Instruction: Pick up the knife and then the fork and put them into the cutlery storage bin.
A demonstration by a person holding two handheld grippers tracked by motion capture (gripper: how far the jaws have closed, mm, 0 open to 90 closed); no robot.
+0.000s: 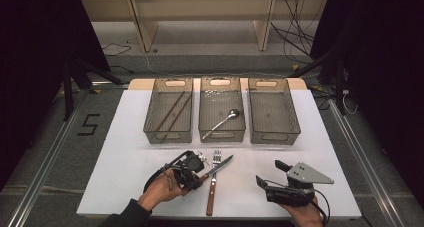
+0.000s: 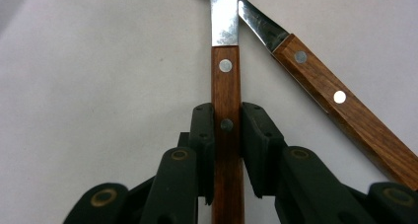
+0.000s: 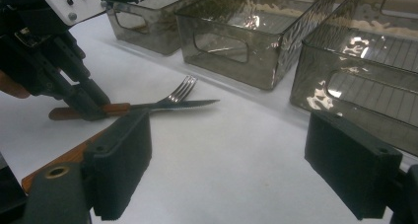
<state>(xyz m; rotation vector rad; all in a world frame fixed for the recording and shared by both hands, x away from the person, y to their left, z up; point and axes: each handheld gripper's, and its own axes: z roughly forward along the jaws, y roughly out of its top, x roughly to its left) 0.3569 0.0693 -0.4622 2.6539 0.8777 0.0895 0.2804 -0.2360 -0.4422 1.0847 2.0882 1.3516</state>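
Left gripper [image 2: 227, 123] clamping knife handle [image 2: 226, 86].
Jaws are pressing both handle sides; right gripper [image 3: 246, 169] is standing apart, near-right.

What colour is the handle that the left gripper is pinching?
Reddish-brown wood with silver rivets; the knife handle shows best in the left gripper view.

We counted three grey bins [image 1: 168, 132] across the frame's centre, two chopsticks [image 1: 172, 112], one spoon [image 1: 221, 122], one fork [image 1: 214, 179], one knife [image 1: 218, 167] and two grippers [image 1: 199, 173] along the bottom.
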